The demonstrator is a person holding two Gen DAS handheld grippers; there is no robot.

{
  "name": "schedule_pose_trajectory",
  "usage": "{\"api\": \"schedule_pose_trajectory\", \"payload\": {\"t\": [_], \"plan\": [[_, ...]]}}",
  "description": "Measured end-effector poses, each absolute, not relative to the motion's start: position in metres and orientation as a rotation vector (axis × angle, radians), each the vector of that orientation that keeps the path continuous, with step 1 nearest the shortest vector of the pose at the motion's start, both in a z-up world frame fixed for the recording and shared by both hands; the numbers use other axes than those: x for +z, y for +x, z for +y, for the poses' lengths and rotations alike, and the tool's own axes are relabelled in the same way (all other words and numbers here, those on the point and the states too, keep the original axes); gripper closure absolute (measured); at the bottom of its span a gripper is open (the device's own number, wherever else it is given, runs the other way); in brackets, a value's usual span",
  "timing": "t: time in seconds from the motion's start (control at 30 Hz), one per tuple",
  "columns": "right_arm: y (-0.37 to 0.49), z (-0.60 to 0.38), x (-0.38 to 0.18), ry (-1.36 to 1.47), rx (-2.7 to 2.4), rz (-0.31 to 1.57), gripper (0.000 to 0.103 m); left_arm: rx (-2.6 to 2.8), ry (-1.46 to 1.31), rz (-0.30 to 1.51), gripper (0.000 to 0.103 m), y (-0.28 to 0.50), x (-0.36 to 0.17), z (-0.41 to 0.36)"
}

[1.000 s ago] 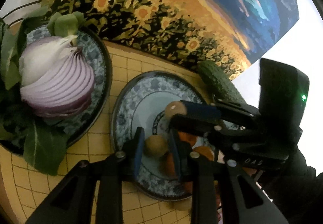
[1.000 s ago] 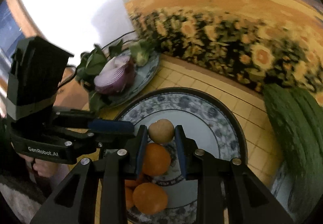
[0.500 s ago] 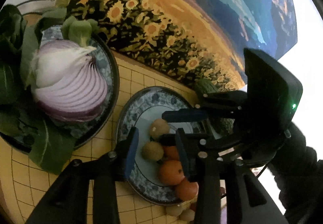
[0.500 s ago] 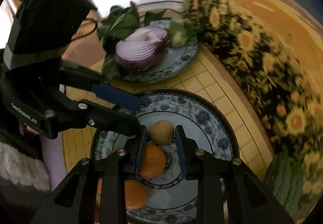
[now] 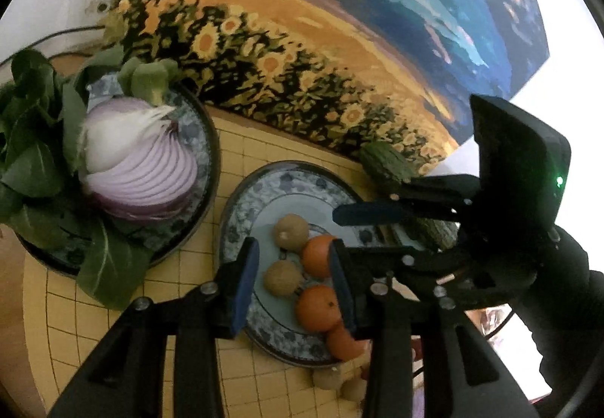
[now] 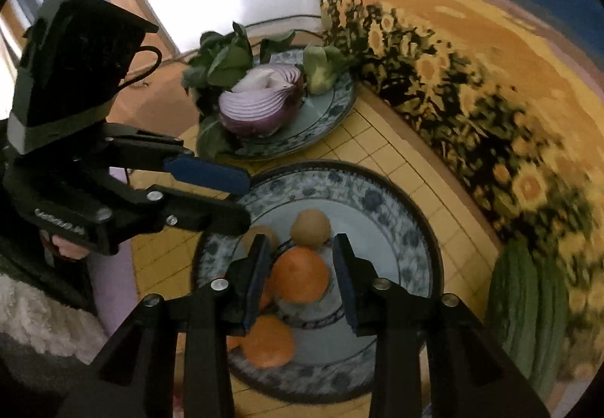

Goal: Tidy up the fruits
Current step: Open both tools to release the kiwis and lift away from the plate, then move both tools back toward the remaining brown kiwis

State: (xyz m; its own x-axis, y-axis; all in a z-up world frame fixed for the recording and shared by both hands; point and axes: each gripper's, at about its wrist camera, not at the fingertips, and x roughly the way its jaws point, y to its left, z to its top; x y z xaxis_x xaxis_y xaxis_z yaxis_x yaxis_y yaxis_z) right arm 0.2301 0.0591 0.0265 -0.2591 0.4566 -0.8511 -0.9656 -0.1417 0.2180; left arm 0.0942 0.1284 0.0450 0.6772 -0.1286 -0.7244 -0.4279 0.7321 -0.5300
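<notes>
Two tongs (image 5: 292,280) (image 6: 302,278) over three oranges (image 5: 317,308), two brown fruits (image 5: 282,277).

We hold our left black two-finger gripper (image 5: 293,280) tilted downward, its blue-padded jaws apart and gripping nothing. Our right black two-finger gripper (image 6: 302,280) points more steeply down, jaws opening, pads pressing on nothing. A dark sleeve (image 5: 558,308) covers the right arm behind it.
</notes>
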Motion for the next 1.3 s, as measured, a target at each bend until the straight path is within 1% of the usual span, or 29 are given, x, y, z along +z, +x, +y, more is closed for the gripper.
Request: {"api": "schedule_pose_trajectory", "payload": {"t": [0.4, 0.53, 0.63, 0.7, 0.83, 1.07, 1.3], "plan": [[0.209, -0.005, 0.063, -0.604, 1.538, 0.933, 0.066, 0.150, -0.693, 0.792, 0.064, 0.068, 0.080, 0.110], [0.191, -0.029, 0.076, -0.530, 1.501, 0.907, 0.066, 0.114, -0.665, 0.816, 0.064, 0.057, 0.084, 0.105], [0.177, -0.049, 0.083, -0.484, 1.427, 0.853, 0.066, 0.066, -0.633, 0.837, 0.064, 0.051, 0.088, 0.098], [0.172, -0.058, 0.083, -0.461, 1.342, 0.833, 0.066, 0.053, -0.609, 0.835, 0.064, 0.047, 0.094, 0.094], [0.169, -0.081, 0.078, -0.340, 1.228, 0.875, 0.066, 0.032, -0.565, 0.820, 0.064, 0.040, 0.102, 0.086], [0.156, -0.105, 0.064, -0.257, 1.136, 0.920, 0.066, 0.030, -0.547, 0.854, 0.064, 0.037, 0.097, 0.076], [0.134, -0.110, 0.058, -0.320, 1.146, 0.909, 0.066, 0.031, -0.559, 0.896, 0.064, 0.029, 0.087, 0.067]]}}
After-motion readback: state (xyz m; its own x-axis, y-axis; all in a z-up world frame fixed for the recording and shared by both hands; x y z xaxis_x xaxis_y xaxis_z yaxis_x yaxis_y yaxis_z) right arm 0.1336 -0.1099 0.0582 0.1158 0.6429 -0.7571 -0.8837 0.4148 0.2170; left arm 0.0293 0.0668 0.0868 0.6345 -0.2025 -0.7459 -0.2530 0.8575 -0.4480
